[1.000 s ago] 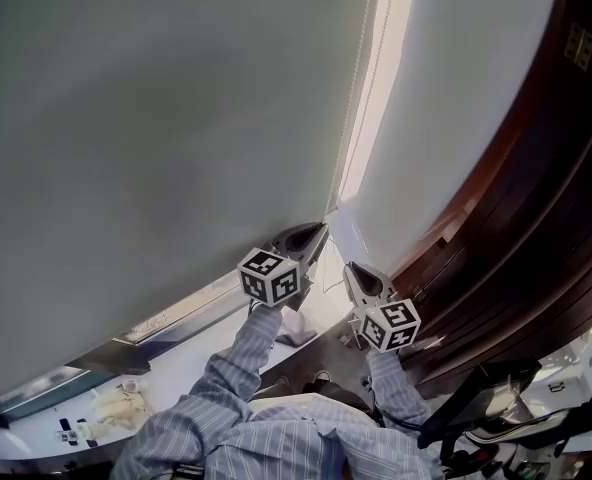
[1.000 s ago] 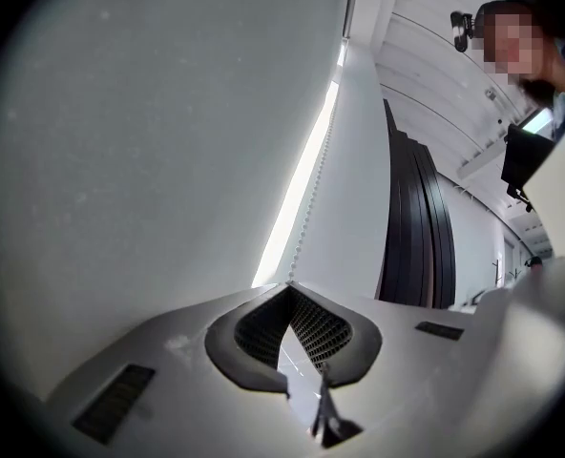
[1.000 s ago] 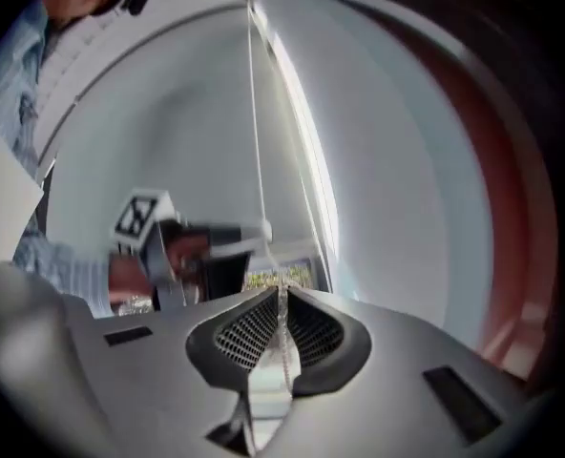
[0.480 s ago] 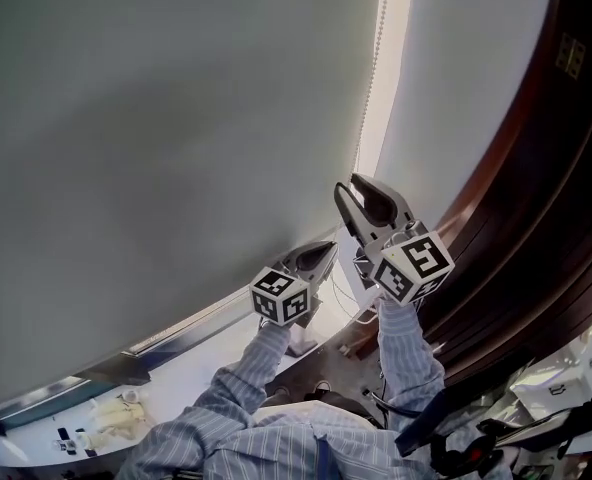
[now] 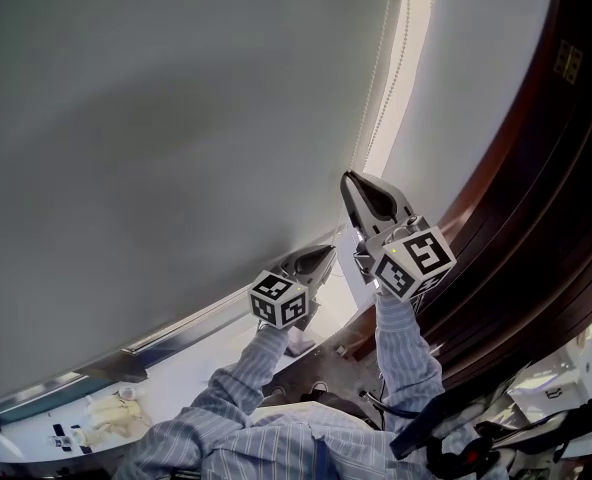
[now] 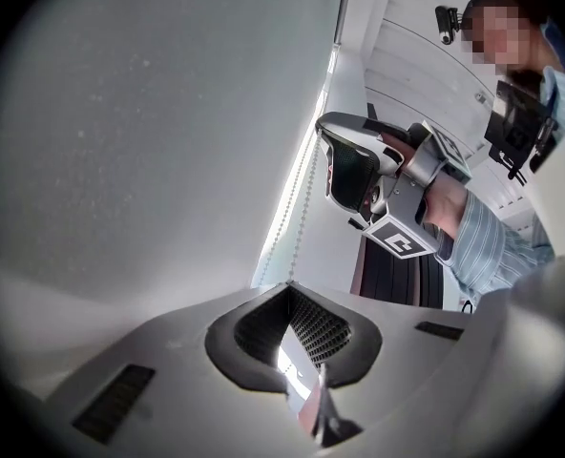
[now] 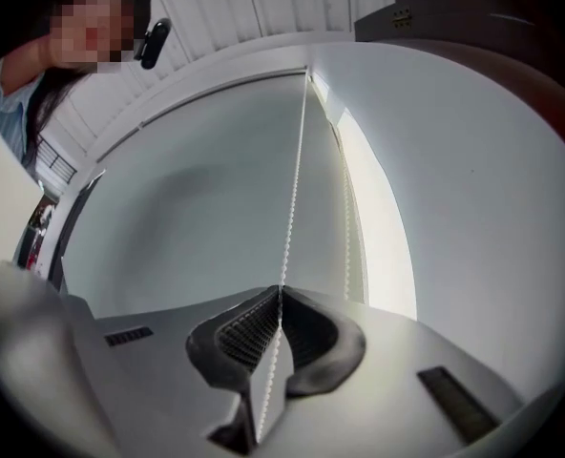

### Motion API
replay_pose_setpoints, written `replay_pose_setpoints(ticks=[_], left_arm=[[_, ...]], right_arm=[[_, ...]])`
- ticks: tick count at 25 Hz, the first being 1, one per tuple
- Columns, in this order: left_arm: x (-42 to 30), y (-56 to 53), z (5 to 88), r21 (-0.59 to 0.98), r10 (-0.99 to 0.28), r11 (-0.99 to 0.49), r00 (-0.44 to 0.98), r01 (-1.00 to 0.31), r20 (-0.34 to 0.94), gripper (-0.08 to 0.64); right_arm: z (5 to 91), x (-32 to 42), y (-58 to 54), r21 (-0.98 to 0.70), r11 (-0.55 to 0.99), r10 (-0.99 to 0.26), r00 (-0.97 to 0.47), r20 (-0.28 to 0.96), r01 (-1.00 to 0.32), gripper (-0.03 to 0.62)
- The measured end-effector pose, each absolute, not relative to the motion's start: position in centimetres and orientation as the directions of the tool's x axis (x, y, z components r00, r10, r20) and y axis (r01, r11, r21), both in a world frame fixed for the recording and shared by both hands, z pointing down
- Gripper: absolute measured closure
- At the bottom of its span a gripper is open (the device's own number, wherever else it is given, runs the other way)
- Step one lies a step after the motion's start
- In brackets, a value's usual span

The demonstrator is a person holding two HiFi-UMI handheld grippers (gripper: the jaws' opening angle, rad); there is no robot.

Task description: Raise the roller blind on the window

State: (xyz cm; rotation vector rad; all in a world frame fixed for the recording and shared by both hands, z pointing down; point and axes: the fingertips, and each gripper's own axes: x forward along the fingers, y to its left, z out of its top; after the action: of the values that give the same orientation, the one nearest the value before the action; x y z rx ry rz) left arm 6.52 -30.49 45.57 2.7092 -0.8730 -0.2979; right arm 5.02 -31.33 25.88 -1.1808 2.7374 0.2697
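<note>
The roller blind [image 5: 176, 118] hangs lowered over nearly the whole window, a flat grey sheet whose lower edge sits close above the white sill [image 5: 201, 373]. Its bead chain [image 5: 384, 88] runs down the blind's right edge, beside a narrow bright strip of uncovered glass [image 5: 404, 118]. The right gripper [image 5: 347, 177] is raised against this edge with its tips pointing up. Its jaws are closing, and the right gripper view shows one strand of the chain pinched between the ribbed pads, with a second strand hanging free just beside it. The left gripper [image 5: 329, 250] sits lower and slightly left of the right one. Its jaws are pressed together, and in the left gripper view the chain ends at the jaw tips, clamped there. Each gripper carries a marker cube [image 5: 416, 260] behind its jaws and is held at the end of a striped sleeve [image 5: 401, 343]. Dark wood panelling [image 5: 536, 218] borders the window on the right.
</note>
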Motion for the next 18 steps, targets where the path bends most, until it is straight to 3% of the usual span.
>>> replay_pose_setpoints(ticks=[8, 14, 18], left_arm=[[7.3, -29.4, 48.4, 0.371, -0.587, -0.764, 0.808, -0.528, -0.06, 0.555], [7.0, -28.6, 58.3, 0.453, -0.567, -0.682, 0.806, -0.574, 0.169, 0.555], [6.4, -26.7, 65.1, 0.486, -0.523, -0.628, 0.792, -0.608, 0.315, 0.555]], right_arm=[[28.5, 5.5, -30.7, 0.244, 0.549, -0.799, -0.588, -0.128, -0.799, 0.578], [38.5, 5.9, -30.9, 0.209, 0.559, -0.826, -0.56, 0.064, -0.802, 0.579], [44.6, 5.3, -29.5, 0.076, 0.605, -0.796, -0.597, 0.1, -0.793, 0.581]])
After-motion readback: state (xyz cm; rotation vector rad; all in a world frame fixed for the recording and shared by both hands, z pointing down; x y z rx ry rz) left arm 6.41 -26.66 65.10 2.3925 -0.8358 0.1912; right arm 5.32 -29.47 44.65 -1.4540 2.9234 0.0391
